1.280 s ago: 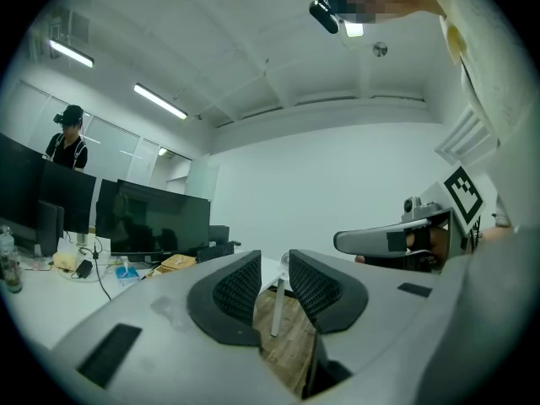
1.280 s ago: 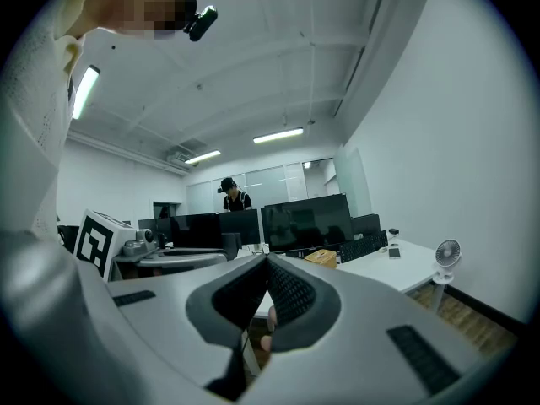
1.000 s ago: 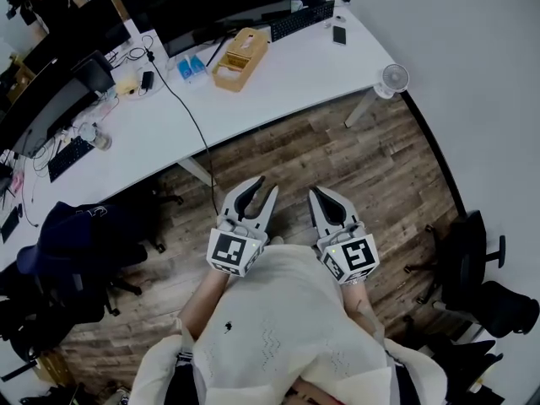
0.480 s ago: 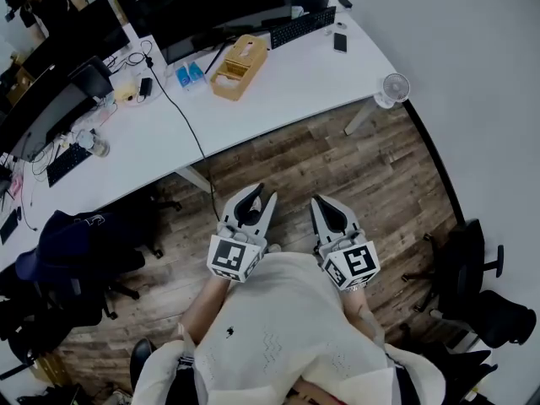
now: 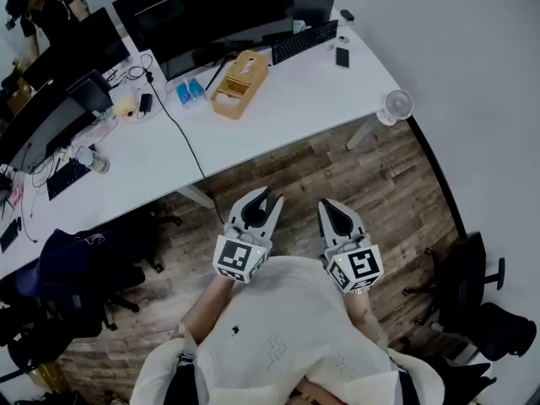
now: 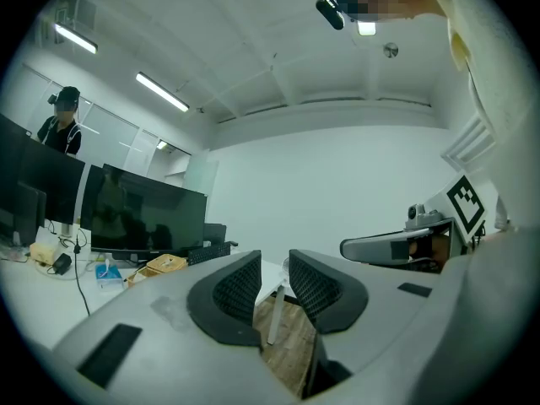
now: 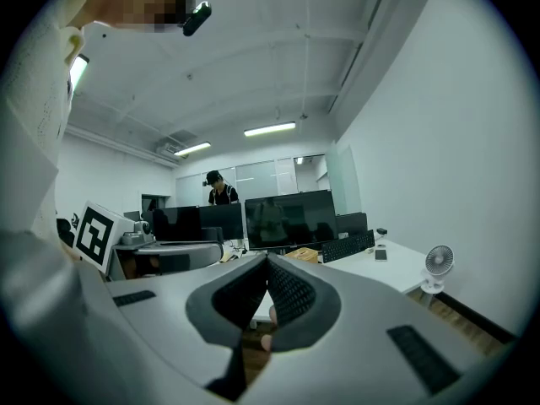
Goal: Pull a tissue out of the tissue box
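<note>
The tissue box (image 5: 239, 72) sits far back on the white counter (image 5: 287, 99), right in front of the big dark screens (image 5: 202, 11); it is well apart from both grippers; the left gripper (image 5: 272, 196) is held out over the wood floor (image 5: 337, 159), and its jaws are apart with nothing between them; the right gripper (image 5: 327, 204) is just beside it, and its jaws are pressed together at the tips with nothing in them; both point toward the counter's near edge; a wide strip of bare floor lies between the grippers and that edge; a white counter leg (image 5: 196, 196) stands to the left of the way, and another leg (image 5: 359, 130) to the right; a small fan (image 5: 396, 104) sits by the counter's right corner; a black cable (image 5: 181, 116) runs across the counter top; a dark chair (image 5: 76, 251) crowds the left side, another chair (image 5: 468, 264) the right, close to the wall (image 5: 472, 57).
</note>
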